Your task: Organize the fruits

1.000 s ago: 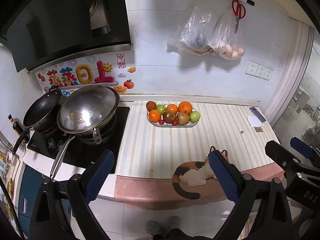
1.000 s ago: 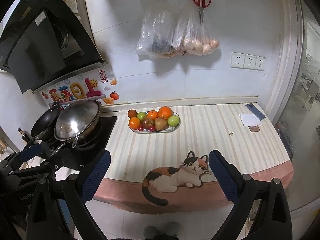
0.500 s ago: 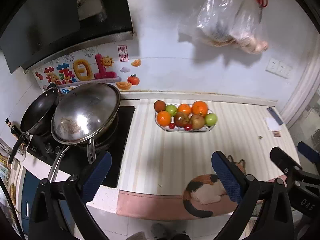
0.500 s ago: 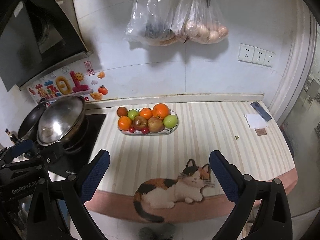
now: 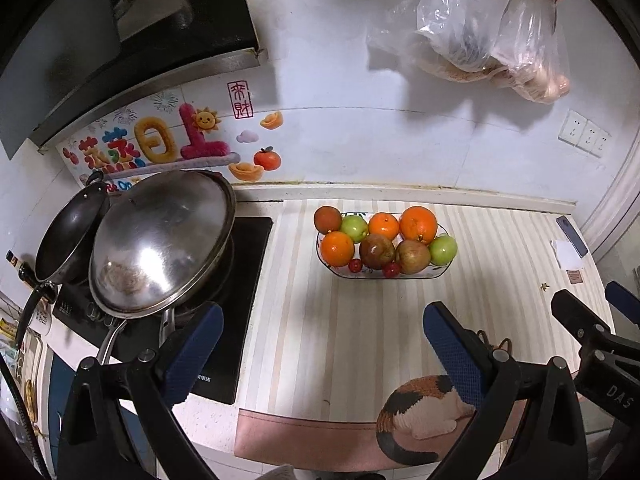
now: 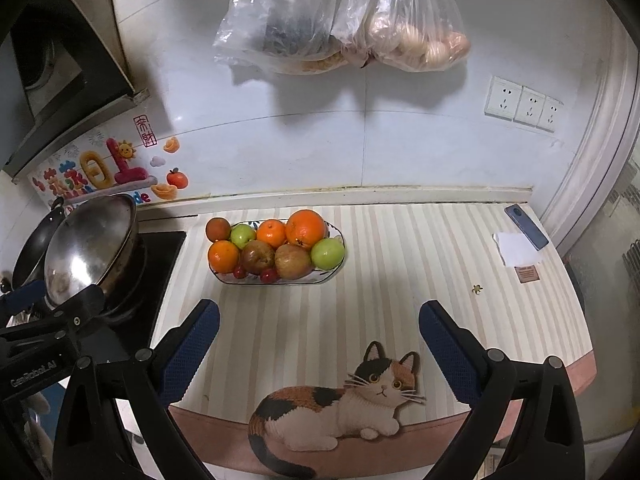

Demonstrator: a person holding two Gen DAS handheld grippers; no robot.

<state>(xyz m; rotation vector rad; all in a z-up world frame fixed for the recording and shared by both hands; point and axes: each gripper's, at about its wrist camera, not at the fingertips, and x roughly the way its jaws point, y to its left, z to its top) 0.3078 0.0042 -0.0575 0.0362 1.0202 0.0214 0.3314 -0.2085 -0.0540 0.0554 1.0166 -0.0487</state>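
Observation:
A long shallow fruit dish point(image 5: 416, 277) point(image 6: 334, 274) stands near the back of the striped counter. It holds oranges point(image 5: 418, 224) point(image 6: 305, 229), green apples point(image 5: 443, 250) point(image 6: 327, 253), reddish apples point(image 5: 376, 251) point(image 6: 293, 261) and small red fruits point(image 5: 354, 265) point(image 6: 269, 275). My left gripper point(image 5: 320, 338) is open and empty, above the counter's front part, short of the dish. My right gripper point(image 6: 319, 336) is open and empty too, in front of the dish; it also shows at the right edge of the left wrist view point(image 5: 600, 320).
A stove point(image 5: 244, 300) with a lidded wok point(image 5: 160, 240) and a black pan point(image 5: 68, 236) is at the left. A phone point(image 6: 526, 226), paper point(image 6: 516, 249) and a small card point(image 6: 527, 273) lie at the right. Bags point(image 6: 340, 16) hang on the wall. A cat picture point(image 6: 340, 404) marks the front edge.
Both grippers have moved forward and down toward the counter; the dish looks larger and nearer. Both stay open.

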